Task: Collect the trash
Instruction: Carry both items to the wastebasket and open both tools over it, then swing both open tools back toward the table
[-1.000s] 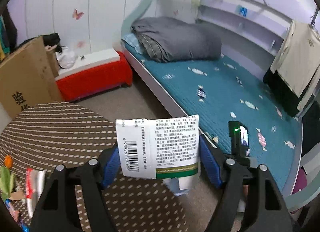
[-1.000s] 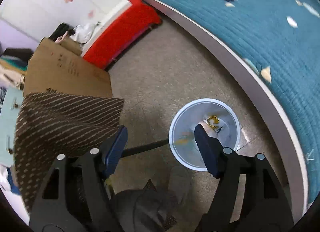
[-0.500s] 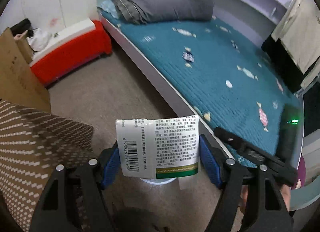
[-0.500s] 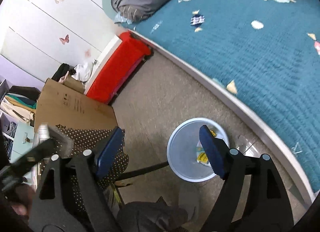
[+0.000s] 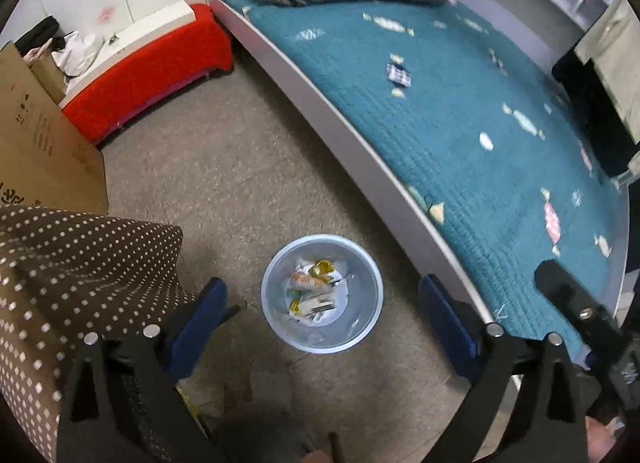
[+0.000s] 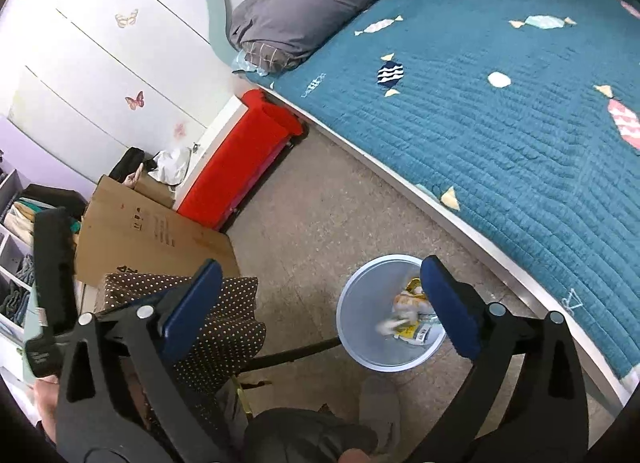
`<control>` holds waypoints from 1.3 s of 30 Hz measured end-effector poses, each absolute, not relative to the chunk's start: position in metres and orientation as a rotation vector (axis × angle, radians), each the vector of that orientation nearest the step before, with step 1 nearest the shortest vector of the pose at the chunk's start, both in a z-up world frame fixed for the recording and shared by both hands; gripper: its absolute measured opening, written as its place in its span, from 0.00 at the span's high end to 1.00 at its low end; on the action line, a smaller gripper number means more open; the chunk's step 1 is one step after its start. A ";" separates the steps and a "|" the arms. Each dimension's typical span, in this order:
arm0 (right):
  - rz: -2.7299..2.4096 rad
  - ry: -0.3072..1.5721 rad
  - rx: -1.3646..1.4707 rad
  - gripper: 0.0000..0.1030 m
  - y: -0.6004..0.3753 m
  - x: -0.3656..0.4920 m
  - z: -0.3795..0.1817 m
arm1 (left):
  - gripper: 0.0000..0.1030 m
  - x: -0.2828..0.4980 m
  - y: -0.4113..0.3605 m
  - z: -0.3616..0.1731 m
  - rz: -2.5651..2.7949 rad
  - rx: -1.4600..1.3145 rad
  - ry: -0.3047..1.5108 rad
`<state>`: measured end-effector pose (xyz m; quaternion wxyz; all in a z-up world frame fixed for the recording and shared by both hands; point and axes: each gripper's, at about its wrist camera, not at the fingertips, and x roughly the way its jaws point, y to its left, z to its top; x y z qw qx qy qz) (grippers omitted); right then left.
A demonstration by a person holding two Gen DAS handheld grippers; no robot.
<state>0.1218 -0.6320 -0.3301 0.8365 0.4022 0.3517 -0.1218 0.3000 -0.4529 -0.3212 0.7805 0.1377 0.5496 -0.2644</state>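
Over the upright, mouth-up bin (image 5: 322,339) of wrappers (image 5: 314,295) — left gripper (image 5: 320,319), right gripper (image 6: 320,303), fingers just opened wide, empty.

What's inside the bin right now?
The bin holds a small heap of wrappers: white packets, a yellow one, an orange-printed one. They cover the middle of the floor, so anything beneath them is hidden.

Teal bed (image 5: 460,111), red bench (image 5: 148,71), cardboard (image 6: 160,239)

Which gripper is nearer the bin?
Left. The left gripper hangs open right over the bin; the right gripper, also open, looks at it from off to one side.
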 end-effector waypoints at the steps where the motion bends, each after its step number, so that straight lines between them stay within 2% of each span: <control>1: -0.267 0.746 0.836 0.06 -0.628 0.121 -0.326 | 0.08 0.298 -0.451 -0.315 -0.574 0.292 1.175; 10: -0.238 0.690 0.743 0.06 -0.587 0.109 -0.270 | 0.08 0.263 -0.402 -0.247 -0.573 0.238 1.009; 22: -0.143 0.647 0.594 0.06 -0.502 0.099 -0.191 | 0.08 0.210 -0.301 -0.170 -0.543 0.191 0.813; 29: -0.080 0.629 0.501 0.06 -0.441 0.096 -0.150 | 0.08 0.183 -0.230 -0.151 -0.525 0.174 0.747; 39: 0.068 0.685 0.388 0.06 -0.343 0.116 -0.140 | 0.08 0.160 -0.105 -0.160 -0.449 0.089 0.750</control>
